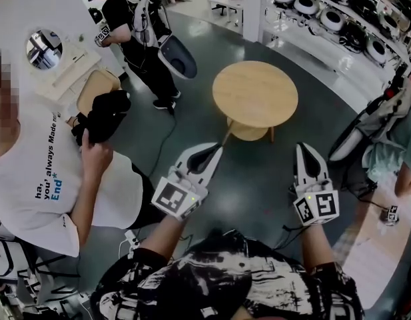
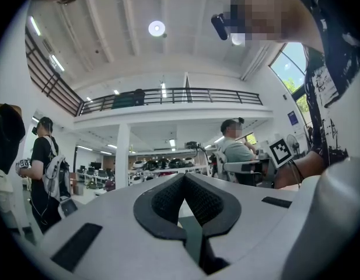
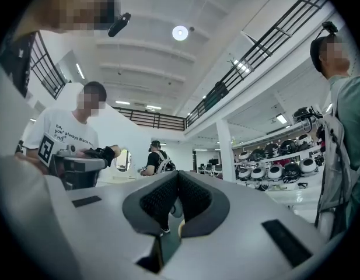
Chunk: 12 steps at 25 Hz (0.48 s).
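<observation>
Your two grippers, the left gripper (image 1: 214,151) and the right gripper (image 1: 305,151), are both clenched on nothing, jaw tips meeting, over the dark floor (image 1: 258,179). One round wooden tabletop (image 1: 255,95) stands just beyond them, apart from both. Three people stand around. Helmet shelves (image 1: 332,19) line the far right. Only the gripper views show the balcony railing (image 2: 174,95).

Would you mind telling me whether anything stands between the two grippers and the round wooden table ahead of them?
Nothing visible does. In the head view only dark floor lies between the left gripper, the right gripper and the round wooden table. Both grippers are shut on nothing.
</observation>
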Tool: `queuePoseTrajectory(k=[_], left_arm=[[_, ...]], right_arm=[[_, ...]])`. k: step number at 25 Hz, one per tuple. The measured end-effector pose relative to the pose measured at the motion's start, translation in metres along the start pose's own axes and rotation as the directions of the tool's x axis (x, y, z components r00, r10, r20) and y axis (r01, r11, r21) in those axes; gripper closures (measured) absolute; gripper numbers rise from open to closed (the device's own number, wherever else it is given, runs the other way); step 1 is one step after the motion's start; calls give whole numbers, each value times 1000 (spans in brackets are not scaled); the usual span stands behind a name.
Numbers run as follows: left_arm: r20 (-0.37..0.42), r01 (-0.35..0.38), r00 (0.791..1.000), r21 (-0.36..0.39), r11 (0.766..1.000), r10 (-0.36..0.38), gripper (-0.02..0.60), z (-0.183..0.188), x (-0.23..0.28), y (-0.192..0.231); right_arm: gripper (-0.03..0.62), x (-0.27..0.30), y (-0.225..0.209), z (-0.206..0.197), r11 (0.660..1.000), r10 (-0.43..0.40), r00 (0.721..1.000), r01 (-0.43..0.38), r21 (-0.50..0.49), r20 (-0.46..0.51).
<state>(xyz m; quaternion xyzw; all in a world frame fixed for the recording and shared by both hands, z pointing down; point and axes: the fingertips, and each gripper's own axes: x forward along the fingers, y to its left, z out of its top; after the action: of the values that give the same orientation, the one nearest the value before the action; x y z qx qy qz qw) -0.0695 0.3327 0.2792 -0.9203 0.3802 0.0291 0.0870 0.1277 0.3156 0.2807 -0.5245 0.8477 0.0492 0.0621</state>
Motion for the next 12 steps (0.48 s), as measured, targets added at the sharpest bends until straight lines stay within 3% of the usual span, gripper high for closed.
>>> queuePoseTrajectory(k=[12], left_arm=[[-18, -20, 1000, -2, 1000, 20, 581, -4, 13, 0]], right_arm=[[594, 8, -14, -6, 999, 24, 1000, -24, 25, -8]])
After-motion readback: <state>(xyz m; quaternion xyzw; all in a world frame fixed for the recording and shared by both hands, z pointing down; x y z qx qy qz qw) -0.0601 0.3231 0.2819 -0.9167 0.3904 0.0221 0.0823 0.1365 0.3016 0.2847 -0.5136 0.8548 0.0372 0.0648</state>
